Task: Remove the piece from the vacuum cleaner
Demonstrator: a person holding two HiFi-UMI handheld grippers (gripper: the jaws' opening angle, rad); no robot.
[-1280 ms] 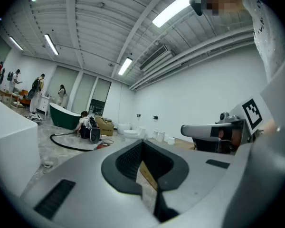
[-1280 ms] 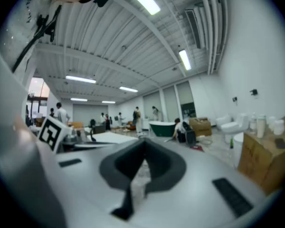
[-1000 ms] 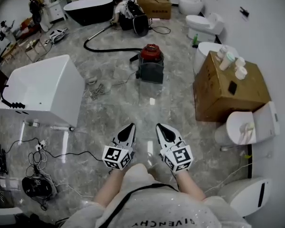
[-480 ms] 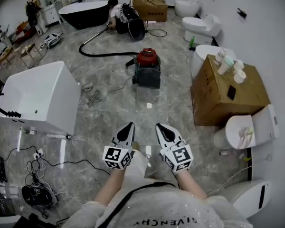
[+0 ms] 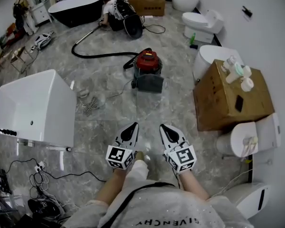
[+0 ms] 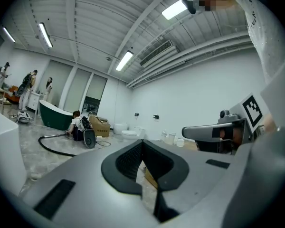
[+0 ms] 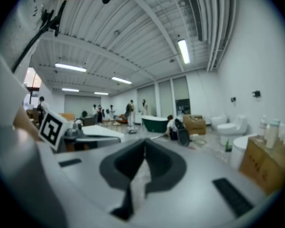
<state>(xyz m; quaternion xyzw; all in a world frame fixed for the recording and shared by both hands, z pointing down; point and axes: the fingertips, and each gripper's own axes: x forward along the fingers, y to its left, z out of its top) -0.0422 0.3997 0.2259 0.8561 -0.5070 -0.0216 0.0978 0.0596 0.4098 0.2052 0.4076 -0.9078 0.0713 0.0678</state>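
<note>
Left tongs (image 5: pixel 132 126) closed, nothing between jaws. Right tongs (image 5: pixel 164 127) likewise closed and empty. Held side by side, low before the body, tips forward, a narrow gap between the two. Straight ahead of both tips, well apart: vacuum (image 5: pixel 148 70), red lid up, standing on grey floor (image 5: pixel 109 118), not touched. Black hose (image 5: pixel 92 56) curving from vacuum away to the far left, ending by a crouching person (image 5: pixel 109 7). Left of left tongs: white tub (image 5: pixel 33 101). Right of right tongs: cardboard box (image 5: pixel 228 99) with bottles (image 5: pixel 237 72) on top; nearer, a toilet (image 5: pixel 249 137).
</note>
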